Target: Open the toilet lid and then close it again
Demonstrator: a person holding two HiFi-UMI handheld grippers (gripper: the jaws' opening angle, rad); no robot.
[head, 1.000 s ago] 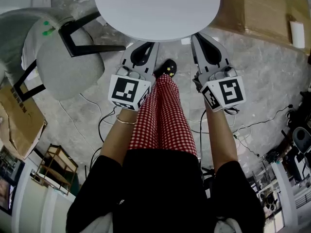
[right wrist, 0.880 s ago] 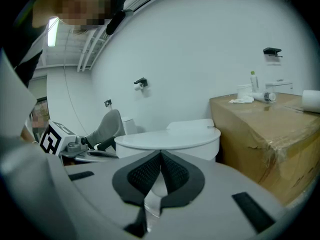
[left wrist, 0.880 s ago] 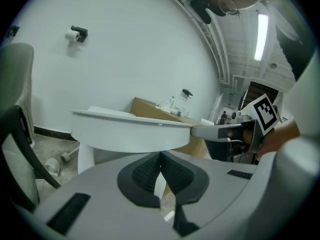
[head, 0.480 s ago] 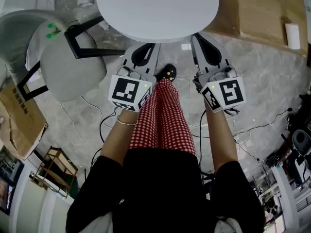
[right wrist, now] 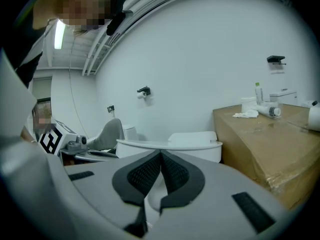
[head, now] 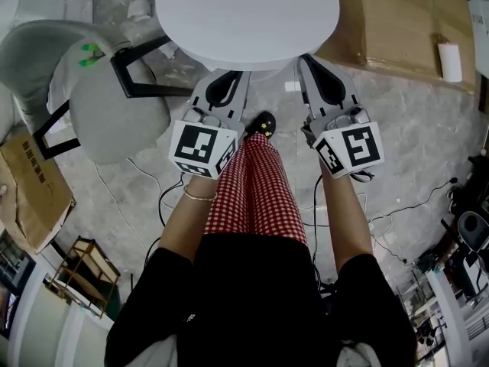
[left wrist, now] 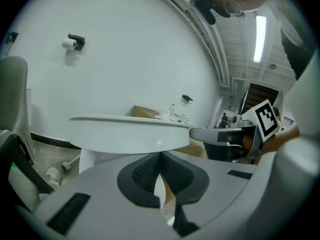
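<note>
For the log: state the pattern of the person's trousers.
Red-and-white check; the trousers show best in the head view.

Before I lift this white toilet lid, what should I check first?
1. Round white toilet lid lying flat, closed: ok.
2. Left gripper jaws apart to grasp the rim: not ok, together, empty.
3. Right gripper jaws apart: not ok, together, empty.
4. Both grippers at the lid's front edge: ok.
5. Tips touching the lid: cannot tell.
6. Grey padded chair apart from the lid: ok.
</note>
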